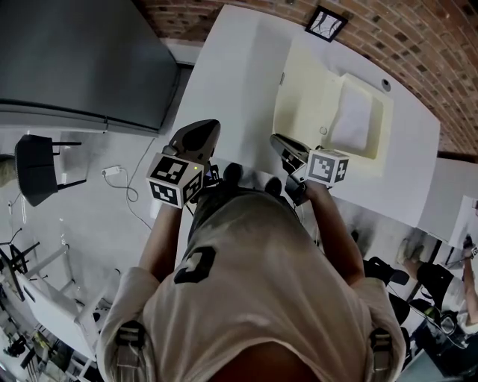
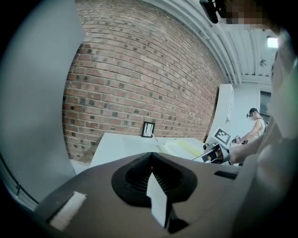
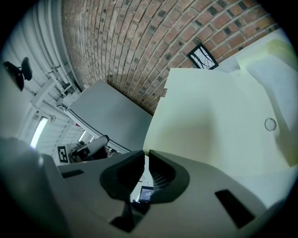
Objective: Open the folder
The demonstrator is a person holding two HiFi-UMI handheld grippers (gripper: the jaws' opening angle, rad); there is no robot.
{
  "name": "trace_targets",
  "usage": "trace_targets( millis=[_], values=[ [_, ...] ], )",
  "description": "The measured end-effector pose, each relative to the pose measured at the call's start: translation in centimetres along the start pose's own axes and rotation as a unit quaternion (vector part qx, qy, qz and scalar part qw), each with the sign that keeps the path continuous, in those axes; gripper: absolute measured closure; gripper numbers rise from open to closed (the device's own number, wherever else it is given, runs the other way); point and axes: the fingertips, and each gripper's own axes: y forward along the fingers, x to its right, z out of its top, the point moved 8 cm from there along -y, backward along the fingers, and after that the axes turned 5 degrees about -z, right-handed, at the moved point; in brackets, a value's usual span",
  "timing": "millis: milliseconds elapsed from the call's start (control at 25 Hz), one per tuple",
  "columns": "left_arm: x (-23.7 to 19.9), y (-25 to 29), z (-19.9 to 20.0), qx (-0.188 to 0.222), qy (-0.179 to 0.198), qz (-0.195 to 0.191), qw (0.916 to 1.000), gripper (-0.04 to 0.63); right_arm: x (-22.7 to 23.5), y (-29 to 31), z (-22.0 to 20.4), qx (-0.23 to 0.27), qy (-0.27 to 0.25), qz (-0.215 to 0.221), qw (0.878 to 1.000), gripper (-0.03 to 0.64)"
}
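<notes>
A cream folder (image 1: pixel 308 82) lies spread open on the white table (image 1: pixel 231 67), with white sheets (image 1: pixel 351 118) in its right half. In the right gripper view its open cover (image 3: pixel 209 111) fills the right side, with a metal ring (image 3: pixel 270 124) near the sheets (image 3: pixel 274 83). My right gripper (image 1: pixel 275 139) (image 3: pixel 145 152) is shut, its tips at the cover's near left corner; I cannot tell whether they touch it. My left gripper (image 1: pixel 211 127) (image 2: pixel 151 154) hangs shut and empty over the table's near left part, apart from the folder (image 2: pixel 181 146).
A small framed picture (image 1: pixel 326 22) stands at the table's far edge against the brick wall (image 2: pixel 139 69). A large grey panel (image 1: pixel 82 60) stands left of the table, and a black chair (image 1: pixel 37 168) below it. A person (image 2: pixel 256 123) stands far off at the right.
</notes>
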Motion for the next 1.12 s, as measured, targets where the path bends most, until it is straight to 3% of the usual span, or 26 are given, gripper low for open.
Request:
trace_targets(
  millis=[160, 400, 600, 1120],
  values=[
    [-0.6, 0.2, 0.7, 0.009, 0.002, -0.005, 0.9999, 0.592, 0.5, 0.4, 0.0, -0.001, -0.012, -0.027, 1.0, 0.606],
    [-1.4, 0.2, 0.5, 0.004, 0.001, -0.019, 0.9998, 0.592, -0.1, 1.6, -0.6, 0.001, 0.019, -0.015, 1.0, 0.604],
    [-2.1, -0.1, 0.2, 0.002, 0.003, -0.027, 0.9996, 0.592, -0.1, 2.5, -1.4, 0.001, 0.034, -0.03, 0.999, 0.6],
    [-3.3, -0.6, -0.5, -0.018, 0.02, -0.045, 0.9986, 0.592, 0.1, 5.3, -2.7, -0.033, -0.002, -0.104, 0.994, 0.589]
  ],
)
